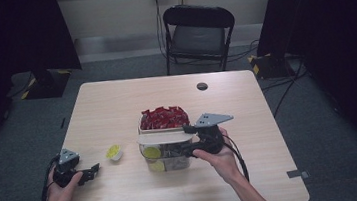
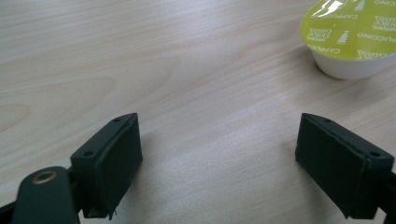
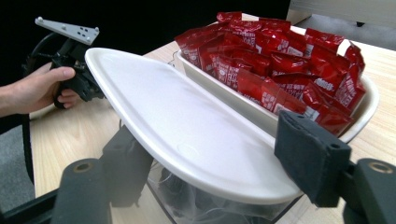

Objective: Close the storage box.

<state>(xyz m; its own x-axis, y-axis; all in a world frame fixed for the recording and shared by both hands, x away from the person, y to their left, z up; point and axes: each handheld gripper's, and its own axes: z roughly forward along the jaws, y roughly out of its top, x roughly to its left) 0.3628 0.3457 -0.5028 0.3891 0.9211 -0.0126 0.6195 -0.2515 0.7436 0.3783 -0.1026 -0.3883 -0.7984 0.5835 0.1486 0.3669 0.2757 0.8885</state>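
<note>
High view: person seated at the near edge of the worktop [image 1: 116,102], one claw per hand. Right claw [image 1: 189,140] sits at the white lid [image 1: 165,137], which rests on top of a clear container [image 1: 167,159] w/ yellow capsules visible through its wall. Behind it, touching or nearly so, is a white tray [image 1: 164,128] heaped w/ red sachets [image 1: 164,117]. Left claw [image 1: 91,172] rests low near the front-left corner, well apart from the container, probably parked so as not to obstruct the lid work. A lone yellow-topped capsule [image 1: 114,152] stands btwn left claw and container.

Left gripper view: jaws wide apart, nothing btwn them; bare wood below. The capsule [image 2: 348,35] lies ahead and to one side, foil face tilted toward the camera; apparently the next item to pick.

Right gripper view: jaws partly apart and straddling the lid's [image 3: 187,126] near edge; pads appear clear of it, i.e. no grip, as far as can be judged. Lid lies tilted across the container rim [image 3: 196,205], not seated flat, so likely just placed or about to be lifted. Sachets [image 3: 280,60] fill the tray [image 3: 233,100] beyond. Other hand w/ left claw [image 3: 86,84] shows farther off.
</note>
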